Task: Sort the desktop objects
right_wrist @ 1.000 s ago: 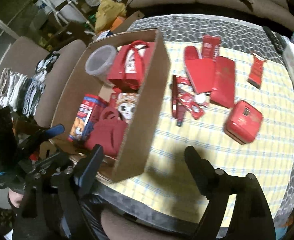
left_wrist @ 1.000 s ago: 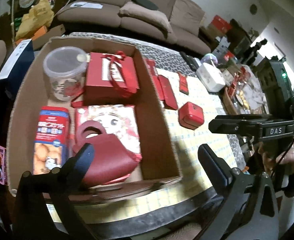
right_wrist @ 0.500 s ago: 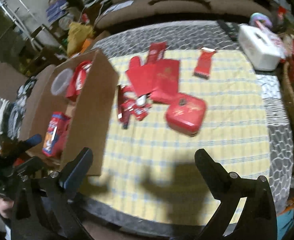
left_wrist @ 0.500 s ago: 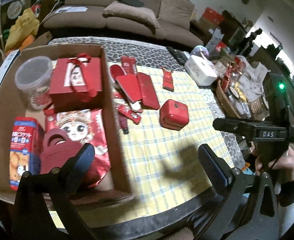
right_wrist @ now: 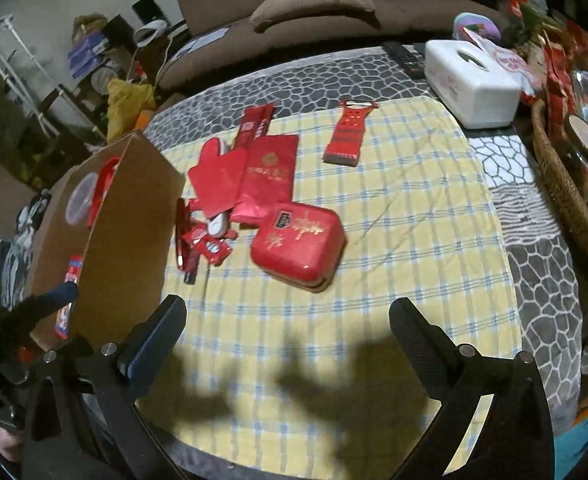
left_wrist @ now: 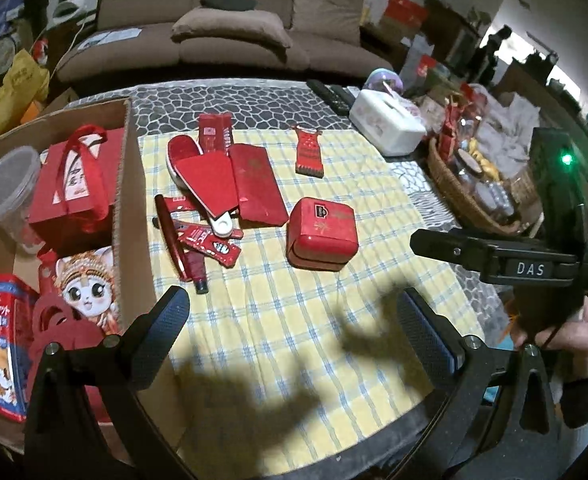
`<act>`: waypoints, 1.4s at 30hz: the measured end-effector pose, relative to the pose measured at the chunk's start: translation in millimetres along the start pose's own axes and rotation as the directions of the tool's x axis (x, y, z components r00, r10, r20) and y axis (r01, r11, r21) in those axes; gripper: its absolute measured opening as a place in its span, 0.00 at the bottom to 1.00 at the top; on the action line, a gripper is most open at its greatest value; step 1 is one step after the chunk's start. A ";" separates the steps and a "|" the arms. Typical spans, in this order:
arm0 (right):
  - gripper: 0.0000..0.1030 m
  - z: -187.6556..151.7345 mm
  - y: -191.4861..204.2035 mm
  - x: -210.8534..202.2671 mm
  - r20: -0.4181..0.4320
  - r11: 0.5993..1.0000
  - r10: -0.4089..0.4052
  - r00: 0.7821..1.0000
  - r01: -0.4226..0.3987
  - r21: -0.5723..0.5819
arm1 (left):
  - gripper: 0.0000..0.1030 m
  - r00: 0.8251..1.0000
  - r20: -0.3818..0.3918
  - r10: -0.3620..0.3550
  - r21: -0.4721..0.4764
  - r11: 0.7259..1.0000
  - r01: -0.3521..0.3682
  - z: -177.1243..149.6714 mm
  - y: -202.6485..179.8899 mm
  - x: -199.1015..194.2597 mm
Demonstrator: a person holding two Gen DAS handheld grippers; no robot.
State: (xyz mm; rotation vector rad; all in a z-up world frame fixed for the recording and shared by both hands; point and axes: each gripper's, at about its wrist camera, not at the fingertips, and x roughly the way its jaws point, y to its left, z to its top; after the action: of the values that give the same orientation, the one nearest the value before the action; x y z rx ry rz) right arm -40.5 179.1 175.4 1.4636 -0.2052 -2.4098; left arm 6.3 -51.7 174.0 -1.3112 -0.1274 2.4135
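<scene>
Both grippers empty, held above near edge of cloth (left_wrist: 334, 340), not touching anything

L gripper (left_wrist: 294, 312): jaws spread wide, nothing between. R gripper (right_wrist: 287, 316): also wide apart, nothing gripped. R unit also shows at right of the left wrist view, hand on its handle

Landmark = box (left_wrist: 133, 208), cardboard, open top, sits at left of cloth. Already inside box: clear tub (left_wrist: 7, 188), gift bag (left_wrist: 73, 184), cartoon-face packet (left_wrist: 87, 284), biscuit pack (left_wrist: 1, 344), felt bag (left_wrist: 65, 332) – prob sorted, so task looks partly done

Still out, right of box:
- tin (right_wrist: 298, 240), red w/ gold print, well right of box, lying flat on cloth, nearest big item to both grippers
- envelopes (right_wrist: 249, 176), stacked/overlapping, just right of box, beyond tin
- sachets + pen pile (left_wrist: 197, 240), touching or nearly touching box wall, hard to tell
- red strip (right_wrist: 348, 136), far from box, alone at cloth's far side
- long pack (right_wrist: 255, 124), far end of envelope pile

Guess: jaws wide bc prepping next pick; tin sits roughly on R gripper's centre line so likely next target. Tin wide + smooth lid, so needs full opening, may slip if pinched on rounded corners. Thin envelopes flat on cloth harder to get under

Tissue box (right_wrist: 470, 76), basket (right_wrist: 562, 184) far right of box, prob not part of the sort
</scene>
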 end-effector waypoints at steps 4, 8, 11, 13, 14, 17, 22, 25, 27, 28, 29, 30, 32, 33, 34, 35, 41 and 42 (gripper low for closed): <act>1.00 0.4 -14.1 12.0 0.017 0.999 -0.005 1.000 0.004 0.040 | 1.00 1.000 0.014 0.000 0.010 1.000 0.000 -0.9 -7.9 22.6; 1.00 0.2 -23.5 25.7 0.029 0.997 0.003 1.000 -0.005 0.074 | 1.00 1.000 0.015 -0.002 0.027 1.000 0.002 -3.0 -14.9 47.5; 1.00 0.0 -31.8 35.9 0.045 0.994 0.015 0.999 -0.020 0.107 | 1.00 1.000 0.018 -0.001 0.041 0.999 0.000 -4.4 -20.2 65.1; 1.00 -0.5 -40.5 40.7 0.065 0.988 0.034 0.997 -0.044 0.150 | 1.00 1.000 0.021 -0.003 0.042 0.999 0.002 -5.1 -22.4 73.3; 1.00 -1.0 -46.3 43.1 0.077 0.982 0.045 0.996 -0.058 0.177 | 1.00 1.000 0.023 -0.004 0.039 0.999 0.003 -5.0 -23.0 77.9; 1.00 0.1 -60.7 50.3 0.096 0.970 0.057 0.994 -0.078 0.232 | 1.00 1.000 0.025 -0.009 0.026 1.000 0.009 -3.6 -24.2 90.1; 1.00 4.3 -74.0 59.5 0.104 0.969 0.026 0.994 -0.051 0.243 | 1.00 1.000 0.025 0.004 0.051 0.999 -0.005 1.2 -30.1 110.7; 1.00 5.1 -82.0 63.5 0.113 0.967 0.014 0.993 -0.042 0.251 | 1.00 1.000 0.026 0.009 0.058 0.998 -0.010 3.1 -35.2 124.1; 1.00 3.9 -87.0 65.6 0.112 0.966 0.009 0.994 -0.038 0.255 | 1.00 1.000 0.022 0.015 0.067 0.998 -0.016 4.2 -40.0 134.4; 1.00 2.2 -89.4 65.5 0.115 0.967 0.002 0.993 -0.031 0.253 | 1.00 1.000 0.022 0.017 0.073 0.997 -0.018 4.7 -41.9 138.1; 1.00 0.5 -90.8 65.5 0.116 0.969 -0.007 0.993 -0.022 0.248 | 1.00 1.000 0.023 0.017 0.082 0.996 -0.019 4.9 -44.9 142.2; 1.00 -1.0 -91.5 65.4 0.112 0.971 -0.021 0.993 -0.007 0.239 | 1.00 0.999 0.025 0.020 0.093 0.995 -0.022 5.2 -47.9 146.3; 1.00 -3.4 -93.3 66.6 0.097 0.975 -0.042 0.994 0.020 0.223 | 1.00 0.999 0.031 0.038 0.117 0.992 -0.042 6.0 -53.7 154.5; 1.00 -3.3 -94.8 67.0 0.094 0.975 -0.042 0.995 0.020 0.220 | 1.00 0.998 0.035 0.047 0.127 0.991 -0.051 6.5 -55.8 158.5; 1.00 -3.9 -96.5 66.5 0.094 0.975 -0.039 0.995 0.017 0.222 | 1.00 0.998 0.040 0.056 0.132 0.989 -0.061 7.1 -57.6 162.7; 1.00 -3.8 -96.1 66.9 0.096 0.975 -0.043 0.994 0.021 0.222 | 1.00 0.997 0.041 0.069 0.135 0.988 -0.074 7.5 -58.7 166.4; 1.00 -4.2 -100.1 68.8 0.093 0.978 -0.066 0.993 0.045 0.204 | 1.00 0.995 0.027 0.093 0.114 0.989 -0.096 11.3 -57.8 186.3; 1.00 -4.0 -101.4 70.0 0.090 0.978 -0.058 0.994 0.038 0.207 | 1.00 0.995 0.025 0.094 0.113 0.989 -0.097 11.6 -57.2 188.0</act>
State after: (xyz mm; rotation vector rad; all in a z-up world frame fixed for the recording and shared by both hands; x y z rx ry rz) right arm -86.3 251.1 86.4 1.4523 -0.4590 -2.5648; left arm -78.0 73.1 47.3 -1.2691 0.0682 2.4740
